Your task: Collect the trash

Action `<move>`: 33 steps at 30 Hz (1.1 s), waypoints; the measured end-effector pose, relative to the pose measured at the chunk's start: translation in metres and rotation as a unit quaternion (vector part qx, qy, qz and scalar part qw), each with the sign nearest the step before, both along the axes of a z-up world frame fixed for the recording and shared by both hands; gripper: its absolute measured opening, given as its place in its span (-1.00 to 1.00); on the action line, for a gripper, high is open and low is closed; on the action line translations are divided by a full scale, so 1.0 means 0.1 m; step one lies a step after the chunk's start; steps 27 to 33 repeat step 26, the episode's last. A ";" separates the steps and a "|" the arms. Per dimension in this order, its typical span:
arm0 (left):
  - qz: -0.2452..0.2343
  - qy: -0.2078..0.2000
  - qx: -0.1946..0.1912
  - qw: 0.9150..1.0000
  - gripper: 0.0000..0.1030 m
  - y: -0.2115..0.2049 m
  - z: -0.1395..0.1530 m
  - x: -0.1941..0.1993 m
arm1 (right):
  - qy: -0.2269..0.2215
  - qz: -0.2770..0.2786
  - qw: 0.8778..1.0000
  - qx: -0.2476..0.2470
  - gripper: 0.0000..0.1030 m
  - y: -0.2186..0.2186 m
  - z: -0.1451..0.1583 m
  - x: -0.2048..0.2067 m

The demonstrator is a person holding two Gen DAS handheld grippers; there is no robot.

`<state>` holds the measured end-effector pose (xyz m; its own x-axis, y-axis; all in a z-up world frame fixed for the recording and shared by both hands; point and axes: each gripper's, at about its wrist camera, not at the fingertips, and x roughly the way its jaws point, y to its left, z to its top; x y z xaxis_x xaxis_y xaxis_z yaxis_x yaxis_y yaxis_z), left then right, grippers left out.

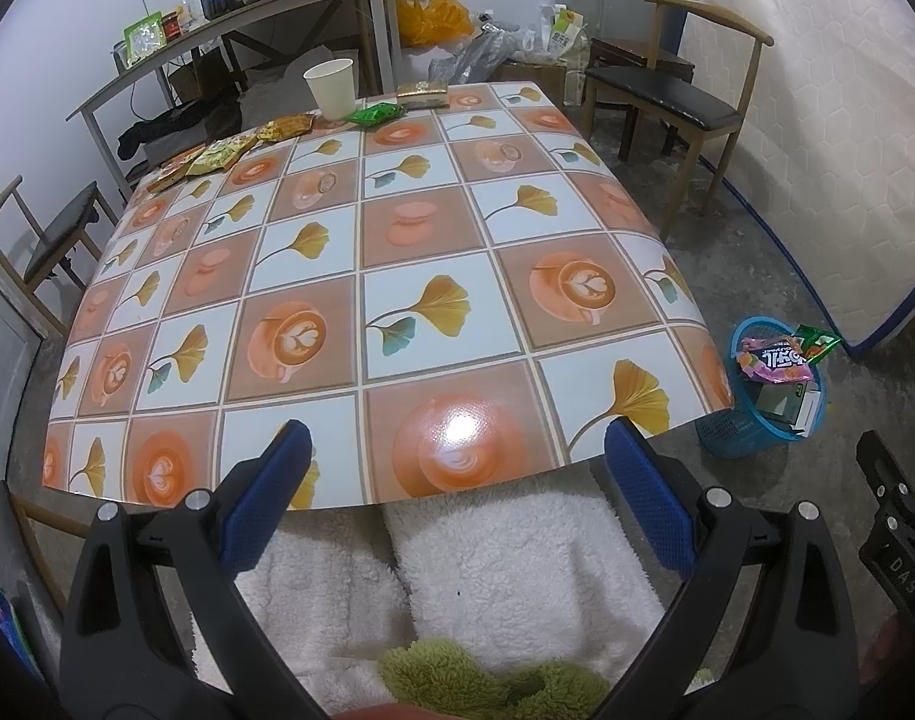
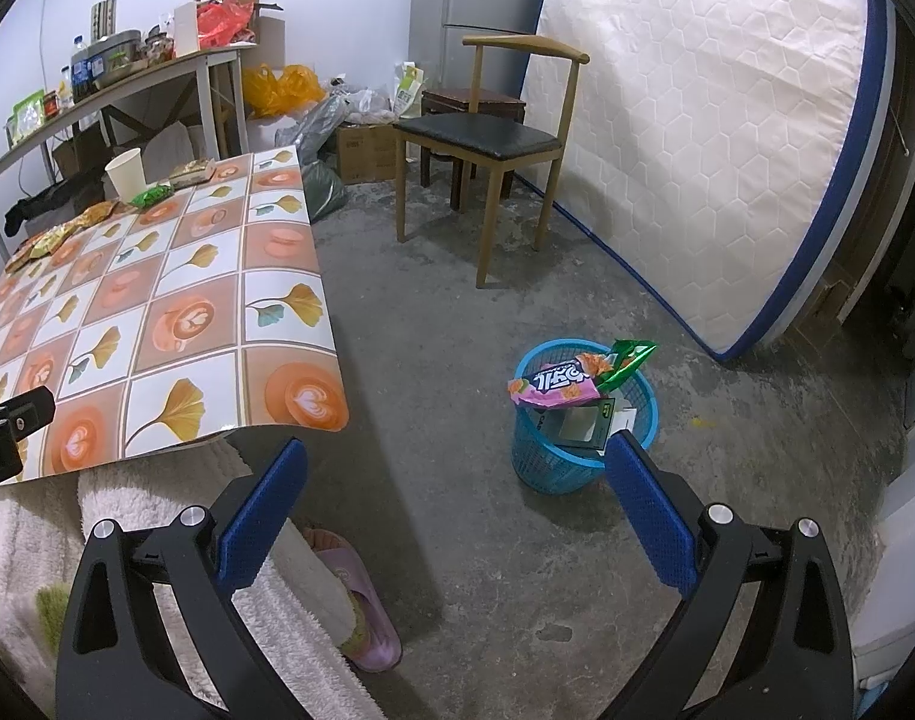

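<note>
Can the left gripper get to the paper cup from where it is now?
Probably not without moving in: the left gripper is open at the near edge, the paper cup at the far edge. Nothing stands between them.

Right gripper (image 2: pixel 457 468) wide apart, empty, above concrete floor (image 2: pixel 457 312) near blue trash basket (image 2: pixel 541 468).

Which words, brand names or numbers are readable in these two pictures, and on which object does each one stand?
"DAS": white letters on the black right gripper body, at the left wrist view's edge.
Pink snack bag in the blue basket: large white non-Latin characters, seen upside down; I cannot read them.
Cardboard box, bottle labels, table packets: print too small.
</note>
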<state>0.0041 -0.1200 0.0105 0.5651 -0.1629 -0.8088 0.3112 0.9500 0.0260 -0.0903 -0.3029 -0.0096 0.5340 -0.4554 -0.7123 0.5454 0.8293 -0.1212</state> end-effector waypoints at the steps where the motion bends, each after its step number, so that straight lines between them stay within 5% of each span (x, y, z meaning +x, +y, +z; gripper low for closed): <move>1: 0.000 0.000 0.000 1.000 0.83 -0.01 0.00 0.00 | 0.000 0.000 1.000 0.000 0.87 0.00 0.00 0.00; 33: 0.004 0.000 0.003 1.000 0.83 0.02 0.04 0.04 | -0.004 0.006 1.000 0.003 0.87 0.03 0.08 0.06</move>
